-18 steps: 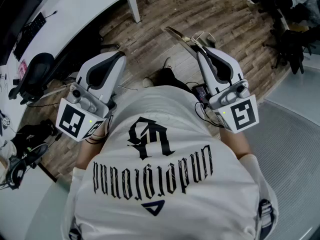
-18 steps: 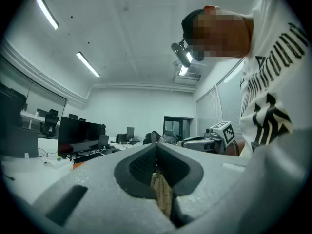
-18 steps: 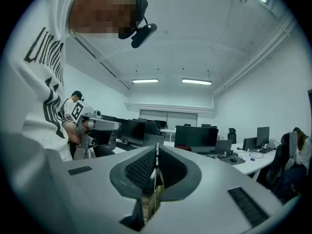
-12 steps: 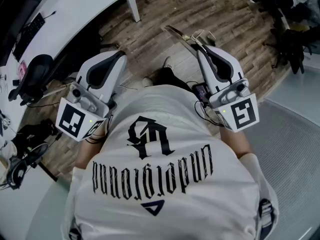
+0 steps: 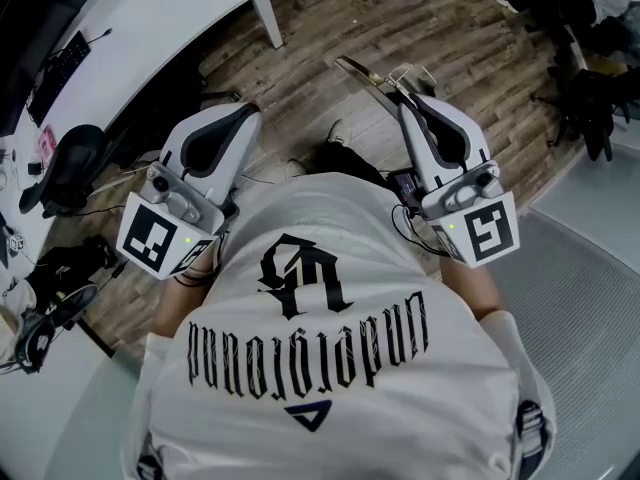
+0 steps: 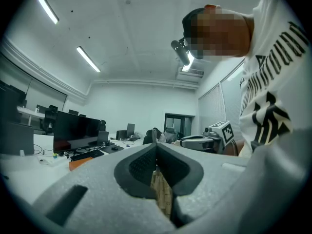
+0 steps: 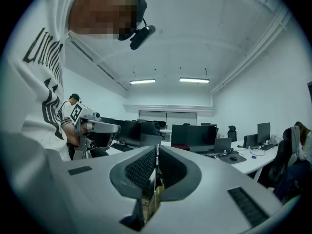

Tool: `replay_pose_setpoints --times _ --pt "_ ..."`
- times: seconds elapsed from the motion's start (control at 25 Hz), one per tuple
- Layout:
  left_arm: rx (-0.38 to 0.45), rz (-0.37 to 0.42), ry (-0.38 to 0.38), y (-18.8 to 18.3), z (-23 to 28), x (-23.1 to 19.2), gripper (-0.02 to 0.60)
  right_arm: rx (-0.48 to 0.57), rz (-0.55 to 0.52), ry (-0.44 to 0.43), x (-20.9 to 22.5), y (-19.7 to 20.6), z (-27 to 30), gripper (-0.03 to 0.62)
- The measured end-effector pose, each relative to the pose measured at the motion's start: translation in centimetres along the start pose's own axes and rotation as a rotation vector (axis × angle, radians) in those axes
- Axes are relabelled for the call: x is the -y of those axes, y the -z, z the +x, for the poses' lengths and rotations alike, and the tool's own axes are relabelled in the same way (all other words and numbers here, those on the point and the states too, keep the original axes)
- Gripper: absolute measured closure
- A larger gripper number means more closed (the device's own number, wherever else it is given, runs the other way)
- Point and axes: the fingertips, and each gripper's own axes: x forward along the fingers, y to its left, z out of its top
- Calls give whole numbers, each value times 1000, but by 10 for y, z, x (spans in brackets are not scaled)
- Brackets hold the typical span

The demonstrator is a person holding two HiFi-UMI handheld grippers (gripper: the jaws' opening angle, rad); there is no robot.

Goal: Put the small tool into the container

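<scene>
Two thirds of the head view, nearest us, go to a white T-shirt with black print, which blocks everything below chest level. Just beyond it we see dark trousers at frame centre, then the wooden floor running to the top edge. At lower right the wood gives way to grey ribbed flooring. Further off, a black office chair stands at the left edge beside a white surface that fills the upper left corner, with one white leg planted on the wood. A heap of black things lies in the upper right corner. In the gripper views we find dark monitors on long white surfaces further back, under strip lights on the ceiling.

The left gripper sits at centre left, level, with its jaws pressed together and nothing between them. In the left gripper view only wood shows through the slot beneath its pads. The right gripper sits at centre right, its jaws closed to a hairline slit. From its tips the small tool, thin, flat and metallic, juts toward the upper centre of the frame. It hangs over the wooden floor, well apart from the white surface. In the right gripper view the tool is too thin for us to make out.
</scene>
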Motion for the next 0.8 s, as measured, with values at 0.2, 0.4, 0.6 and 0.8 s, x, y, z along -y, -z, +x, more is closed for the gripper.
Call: replay_pose_setpoints --times 0.2,0.4,0.6,0.8 --pt "-1 -5 -12 5 41 -12 568 4 8 -13 41 7 9 568" --pt "14 -18 -25 -3 93 -27 568 13 3 -44 87 -1 22 568" --pt "22 -22 -41 -4 137 -31 568 20 -6 -89 125 -3 29 568" --pt "7 -35 -46 1 163 -35 568 51 8 -104 148 -5 37 568"
